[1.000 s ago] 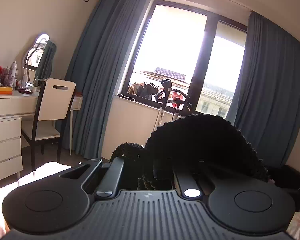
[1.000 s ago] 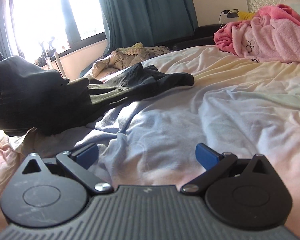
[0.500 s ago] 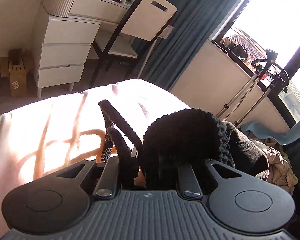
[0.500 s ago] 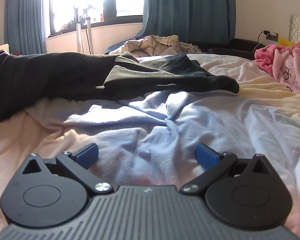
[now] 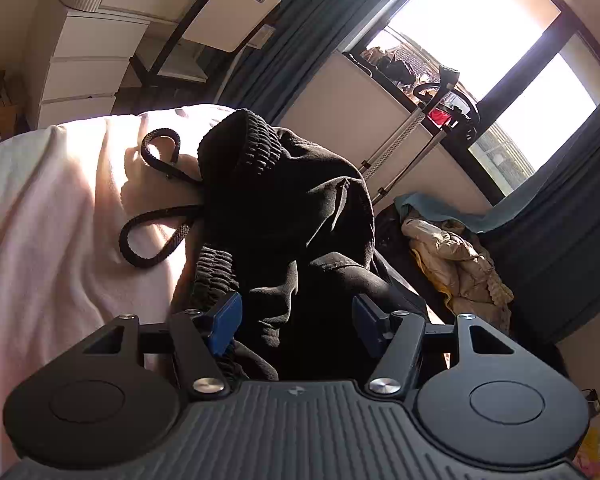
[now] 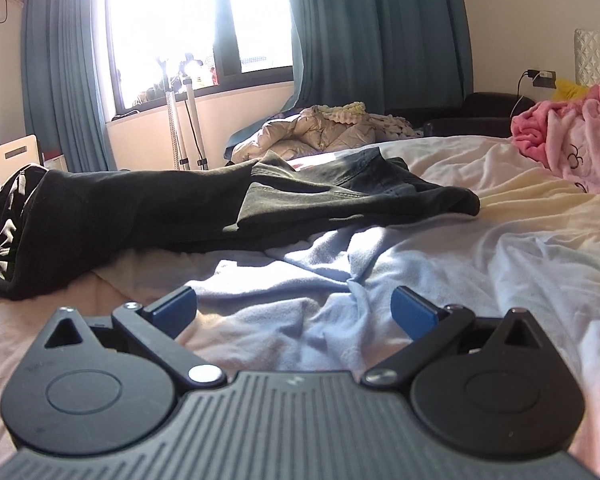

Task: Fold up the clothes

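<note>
A: Nearest to the left gripper point(image 5: 296, 320), what do you see?

B: Its jaws have just been opening. They stand apart now, and the black garment point(image 5: 284, 200) lies bunched between them, but the blue pads point(image 5: 226, 322) do not press on it. I think the waist end was let go here so that it can rest on the bed.

A: And just ahead of that gripper?

B: The ribbed waistband point(image 5: 256, 140) stands up in a hump, and the black drawstring point(image 5: 152, 224) lies in loops to the left of it, on the pale pink sheet point(image 5: 52, 216). The cloth is crumpled, so I judge that it needs smoothing before any fold.

A: What about the right gripper point(image 6: 294, 308)?

B: It is spread wide and holds nothing. Directly in front of it is only wrinkled light blue bedding point(image 6: 400, 264). Beyond that, the garment point(image 6: 160, 208) stretches across the bed from left to right, with a grey-green piece point(image 6: 312, 196) lying on it. Probably this hand waits low, to take the far end.

A: And farther away?

B: To the right, a pink blanket point(image 6: 572, 140) is heaped at the head of the bed. Behind the garment there is a beige jacket point(image 6: 316, 132), then the curtains point(image 6: 376, 28) and the bright window point(image 6: 196, 20).
</note>
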A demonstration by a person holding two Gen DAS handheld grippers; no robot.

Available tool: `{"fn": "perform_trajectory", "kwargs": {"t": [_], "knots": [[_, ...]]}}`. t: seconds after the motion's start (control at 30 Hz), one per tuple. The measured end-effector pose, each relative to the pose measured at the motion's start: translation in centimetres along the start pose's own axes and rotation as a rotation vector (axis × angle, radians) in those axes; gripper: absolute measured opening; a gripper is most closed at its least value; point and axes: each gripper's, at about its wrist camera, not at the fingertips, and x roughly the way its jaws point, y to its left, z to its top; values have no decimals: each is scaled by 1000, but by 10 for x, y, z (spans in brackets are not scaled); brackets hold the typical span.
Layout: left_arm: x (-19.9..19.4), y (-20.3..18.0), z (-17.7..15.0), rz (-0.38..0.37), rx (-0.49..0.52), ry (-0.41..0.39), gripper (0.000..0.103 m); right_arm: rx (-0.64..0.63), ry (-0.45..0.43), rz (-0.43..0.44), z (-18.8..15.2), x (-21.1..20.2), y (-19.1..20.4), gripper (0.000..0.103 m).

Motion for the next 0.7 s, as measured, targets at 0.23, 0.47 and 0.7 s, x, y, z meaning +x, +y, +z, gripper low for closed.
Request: {"fn": "perform_trajectory", "kwargs": {"t": [0.23,0.47,0.7], "knots": [[4,-19,-74,-81,-66,164,66,15,-38,2,6,-19,-3,103],[41,20,-105,-72,-265,282,66,65,-40,30,7,-17,-7,103],[77,46,-113,-167,-432,285,75,72,-26,8,6,-7,-7,103]]}}
